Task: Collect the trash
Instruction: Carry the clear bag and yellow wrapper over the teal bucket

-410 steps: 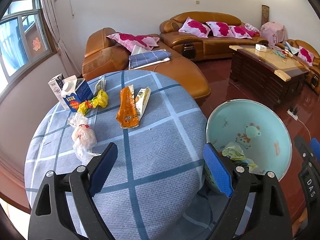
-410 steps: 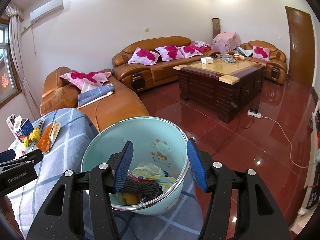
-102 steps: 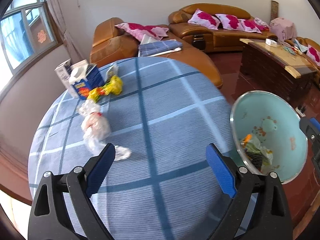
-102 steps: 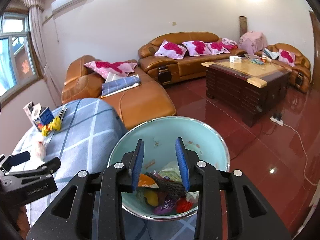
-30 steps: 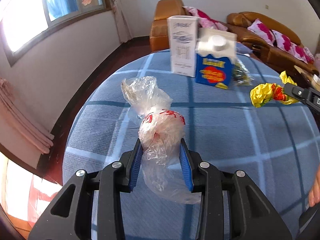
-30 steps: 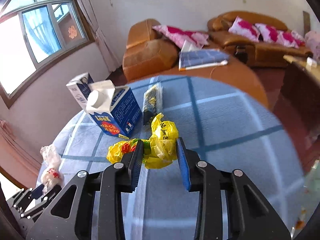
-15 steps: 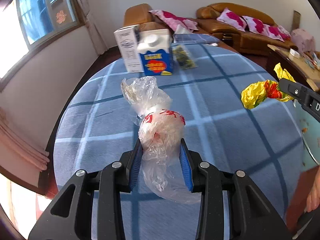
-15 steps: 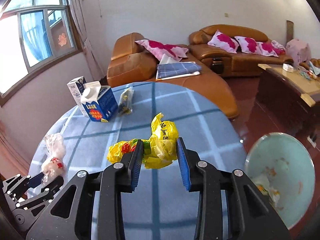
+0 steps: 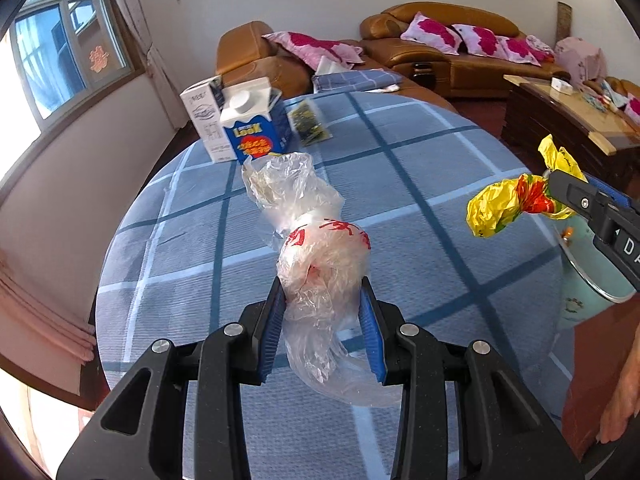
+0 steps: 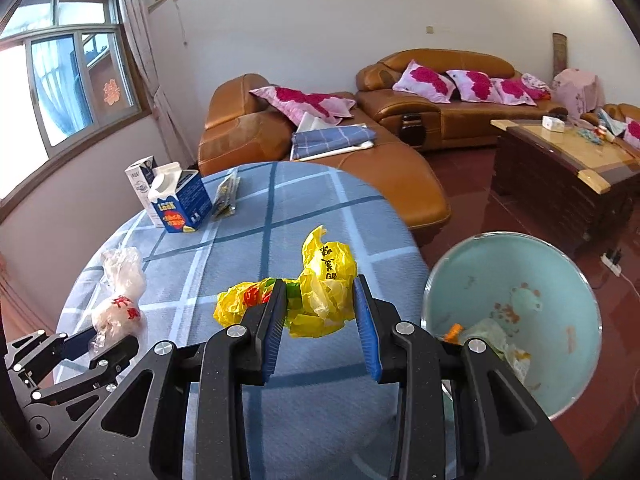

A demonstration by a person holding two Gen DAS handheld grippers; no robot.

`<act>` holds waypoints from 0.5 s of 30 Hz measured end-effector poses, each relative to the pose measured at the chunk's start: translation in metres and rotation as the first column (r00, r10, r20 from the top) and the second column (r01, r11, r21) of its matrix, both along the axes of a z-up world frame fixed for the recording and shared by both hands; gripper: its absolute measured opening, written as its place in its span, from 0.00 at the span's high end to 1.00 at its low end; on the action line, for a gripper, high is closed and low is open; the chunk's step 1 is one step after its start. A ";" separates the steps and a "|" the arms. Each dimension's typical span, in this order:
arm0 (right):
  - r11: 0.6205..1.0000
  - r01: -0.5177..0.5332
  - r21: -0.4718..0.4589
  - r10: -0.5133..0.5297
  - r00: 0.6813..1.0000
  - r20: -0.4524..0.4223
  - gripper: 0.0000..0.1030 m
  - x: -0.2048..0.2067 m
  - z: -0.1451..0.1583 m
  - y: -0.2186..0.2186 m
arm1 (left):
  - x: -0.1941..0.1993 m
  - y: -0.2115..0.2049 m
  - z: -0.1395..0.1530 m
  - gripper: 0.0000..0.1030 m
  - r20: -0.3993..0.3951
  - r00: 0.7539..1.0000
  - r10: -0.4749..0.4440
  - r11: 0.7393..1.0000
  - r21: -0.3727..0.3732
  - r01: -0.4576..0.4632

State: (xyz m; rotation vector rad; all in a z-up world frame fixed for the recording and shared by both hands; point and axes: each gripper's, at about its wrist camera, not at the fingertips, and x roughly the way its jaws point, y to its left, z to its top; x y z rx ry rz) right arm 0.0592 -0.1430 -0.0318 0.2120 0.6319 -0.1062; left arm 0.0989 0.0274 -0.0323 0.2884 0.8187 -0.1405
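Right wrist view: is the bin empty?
No, the bin already has crumpled wrappers lying in its bottom.

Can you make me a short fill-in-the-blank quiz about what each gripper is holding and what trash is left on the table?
1. The left gripper is shut on a clear ____ bag.
2. The right gripper grips a crumpled ____ bag.
3. The bin beside the table is pale ____.
4. The carton standing on the table is mostly ____.

Missing words: plastic; yellow; green; blue
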 end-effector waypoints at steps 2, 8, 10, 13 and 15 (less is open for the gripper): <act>1.000 0.007 -0.002 -0.007 1.000 0.003 0.67 -0.007 -0.001 -0.004 | -0.004 -0.006 0.001 0.65 0.002 1.000 -0.011 1.000 0.006 0.011; 1.000 0.030 0.003 -0.030 0.999 0.011 0.67 -0.023 -0.001 -0.017 | -0.016 -0.022 0.003 0.65 0.011 0.999 -0.040 0.999 0.013 0.040; 0.999 0.037 0.005 -0.037 0.999 0.016 0.67 -0.029 -0.001 -0.021 | -0.018 -0.025 0.004 0.65 0.010 0.999 -0.047 0.999 0.012 0.047; 0.999 0.049 0.007 -0.049 0.999 0.021 0.67 -0.037 -0.001 -0.027 | -0.023 -0.031 0.005 0.65 0.013 0.998 -0.056 0.998 0.018 0.056; 0.998 0.056 0.009 -0.056 0.998 0.024 0.67 -0.041 -0.001 -0.031 | -0.027 -0.034 0.005 0.65 0.014 0.998 -0.063 0.998 0.020 0.062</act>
